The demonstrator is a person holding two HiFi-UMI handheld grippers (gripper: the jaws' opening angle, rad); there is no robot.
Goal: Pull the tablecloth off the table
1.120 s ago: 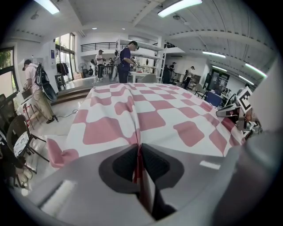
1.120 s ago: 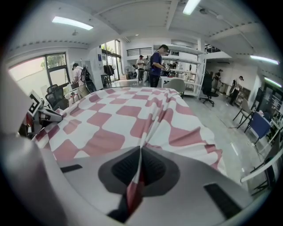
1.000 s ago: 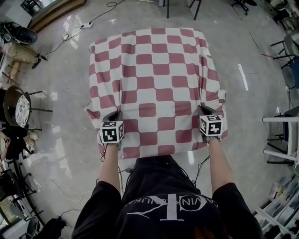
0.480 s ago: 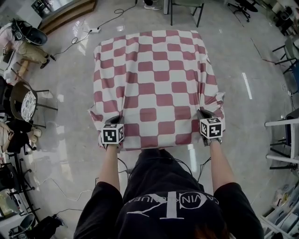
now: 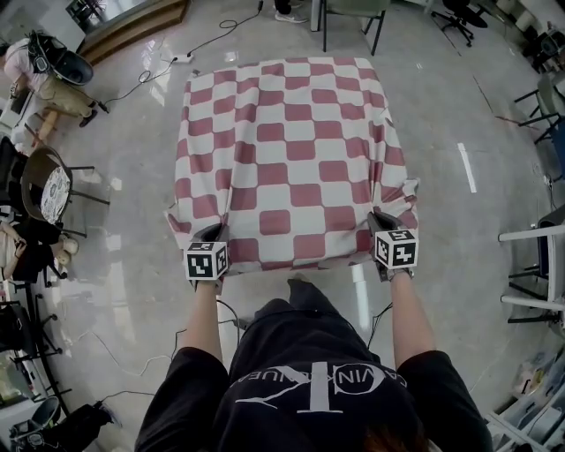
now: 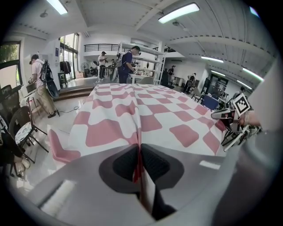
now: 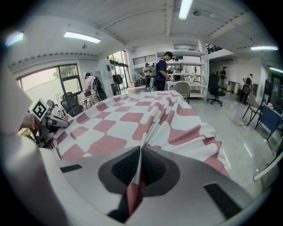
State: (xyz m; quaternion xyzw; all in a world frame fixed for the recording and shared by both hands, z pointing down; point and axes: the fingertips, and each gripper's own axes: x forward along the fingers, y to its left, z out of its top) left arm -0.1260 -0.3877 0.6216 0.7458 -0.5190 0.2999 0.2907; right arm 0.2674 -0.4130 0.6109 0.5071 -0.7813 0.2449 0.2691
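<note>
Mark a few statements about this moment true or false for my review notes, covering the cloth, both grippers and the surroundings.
1. The left gripper has its fingers closed on the tablecloth. True.
2. The right gripper hangs open above the tablecloth. False: its fingers are shut on the cloth too.
3. The tablecloth is plain blue. False: it is checked in red and white.
4. A chair stands beyond the far edge of the tablecloth. True.
5. Both grippers hold the tablecloth at its far edge. False: they hold the near edge, one towards each corner.
</note>
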